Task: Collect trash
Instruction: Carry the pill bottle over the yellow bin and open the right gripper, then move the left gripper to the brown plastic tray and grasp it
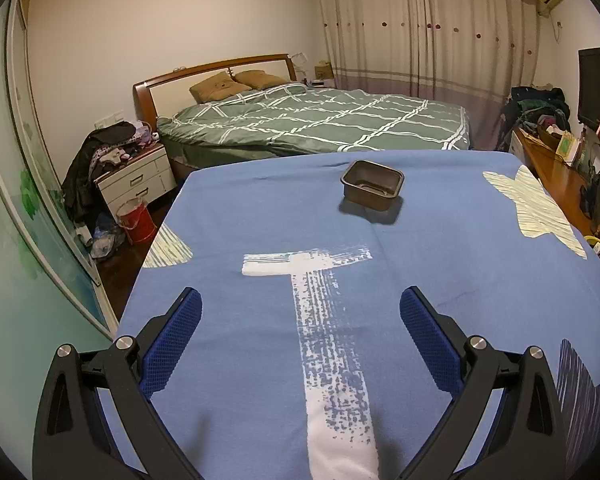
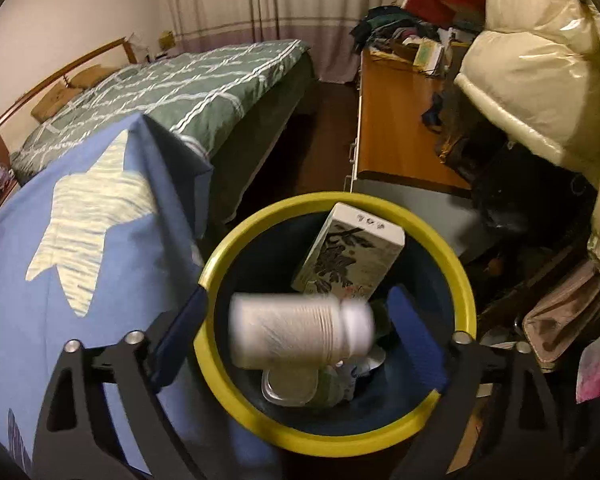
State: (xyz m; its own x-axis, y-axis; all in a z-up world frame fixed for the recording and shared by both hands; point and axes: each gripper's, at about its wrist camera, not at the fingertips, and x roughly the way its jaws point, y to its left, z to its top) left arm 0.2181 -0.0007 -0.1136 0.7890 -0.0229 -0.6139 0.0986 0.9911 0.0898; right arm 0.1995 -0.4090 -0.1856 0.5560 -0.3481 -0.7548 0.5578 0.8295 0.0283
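In the left wrist view a dark brown plastic tray sits empty on the blue patterned tablecloth, far ahead of my left gripper, which hovers open over the cloth with nothing between its fingers. In the right wrist view my right gripper is open above a yellow-rimmed bin beside the table. A blurred stack of white paper cups lies sideways between the fingers, with a gap on each side, over the bin's mouth. Inside the bin are a printed carton and a clear plastic container.
The table's blue cloth hangs just left of the bin. A wooden desk and a cream puffy jacket crowd the right. A green-quilted bed lies beyond the table, with a nightstand and red bucket at left.
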